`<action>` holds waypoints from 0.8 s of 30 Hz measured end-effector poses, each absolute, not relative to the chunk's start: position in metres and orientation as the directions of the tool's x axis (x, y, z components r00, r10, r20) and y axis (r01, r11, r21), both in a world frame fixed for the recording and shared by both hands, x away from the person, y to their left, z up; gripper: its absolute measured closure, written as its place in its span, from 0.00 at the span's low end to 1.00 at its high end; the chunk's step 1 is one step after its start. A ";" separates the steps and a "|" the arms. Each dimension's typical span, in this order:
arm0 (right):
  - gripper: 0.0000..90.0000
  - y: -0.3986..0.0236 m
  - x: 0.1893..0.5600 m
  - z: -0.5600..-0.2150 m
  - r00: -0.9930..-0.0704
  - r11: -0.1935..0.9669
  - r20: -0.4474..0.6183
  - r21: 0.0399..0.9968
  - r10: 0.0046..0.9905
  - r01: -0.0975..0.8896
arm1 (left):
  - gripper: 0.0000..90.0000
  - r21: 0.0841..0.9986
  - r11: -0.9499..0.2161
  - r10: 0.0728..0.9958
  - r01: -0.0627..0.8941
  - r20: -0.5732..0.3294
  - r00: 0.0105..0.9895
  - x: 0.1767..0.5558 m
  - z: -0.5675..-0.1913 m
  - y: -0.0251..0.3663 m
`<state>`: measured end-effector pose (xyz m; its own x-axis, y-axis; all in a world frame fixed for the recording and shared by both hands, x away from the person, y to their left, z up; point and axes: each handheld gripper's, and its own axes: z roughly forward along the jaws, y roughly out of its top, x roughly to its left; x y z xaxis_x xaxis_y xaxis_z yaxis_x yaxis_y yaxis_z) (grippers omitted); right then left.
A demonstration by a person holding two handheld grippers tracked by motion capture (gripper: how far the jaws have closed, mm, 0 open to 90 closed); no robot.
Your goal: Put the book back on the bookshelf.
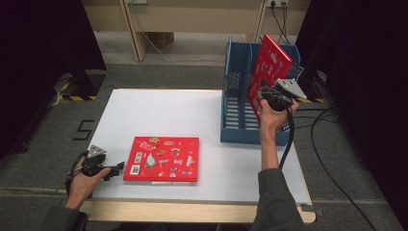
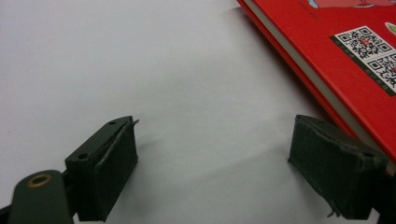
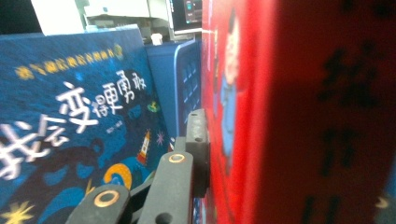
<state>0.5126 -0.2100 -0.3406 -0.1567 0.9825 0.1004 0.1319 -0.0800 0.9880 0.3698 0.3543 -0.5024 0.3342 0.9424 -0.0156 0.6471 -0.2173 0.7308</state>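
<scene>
- Three books counted: two red, one blue. One blue rack at the far right of the white table, two slots visible in the high view.
- Right gripper clamped tight on a red book, held upright and tilted over the rack's right-hand slot. In the right gripper view, one black jaw pressed flat against the cover; other jaw hidden behind the book.
- Writing on that cover: big dark Chinese characters, too blurred and too close to read.
- Blue book just beside it, standing in the rack, with white and yellow Chinese lettering — "我会变得更勇敢", roughly, though the left edge is cut off. Small lighthouse and stars drawn on it.
- Second red book lying flat near the front edge of the table, cover full of little cartoon figures too small to make out. Two QR codes on a white label, not scannable from here.
- Left gripper resting on the table just left of that flat book, jaws wide apart, nothing between them, right pad right by the book's edge.
</scene>
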 end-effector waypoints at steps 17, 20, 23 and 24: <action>0.88 -0.189 0.553 -0.361 -0.106 -0.050 0.072 0.979 0.992 0.197 | 0.16 0.736 -0.212 0.943 0.643 -0.018 0.332 0.369 -0.503 0.354; 0.88 -0.188 0.558 -0.367 -0.097 -0.061 0.083 0.976 0.992 0.211 | 0.16 0.735 -0.212 0.943 0.644 -0.019 0.333 0.369 -0.503 0.354; 0.87 -0.186 0.561 -0.371 -0.105 -0.053 0.079 0.972 0.991 0.228 | 0.16 0.736 -0.211 0.943 0.644 -0.020 0.331 0.369 -0.503 0.354; 0.87 -0.186 0.562 -0.371 -0.112 -0.035 0.062 0.972 0.992 0.231 | 0.16 0.736 -0.212 0.943 0.643 -0.019 0.332 0.369 -0.503 0.354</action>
<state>0.5620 -0.1861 -0.3715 -0.1125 0.9917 0.0623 0.2311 -0.0349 0.9723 0.3692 0.3541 -0.5029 0.3316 0.9432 -0.0188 0.6435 -0.2115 0.7357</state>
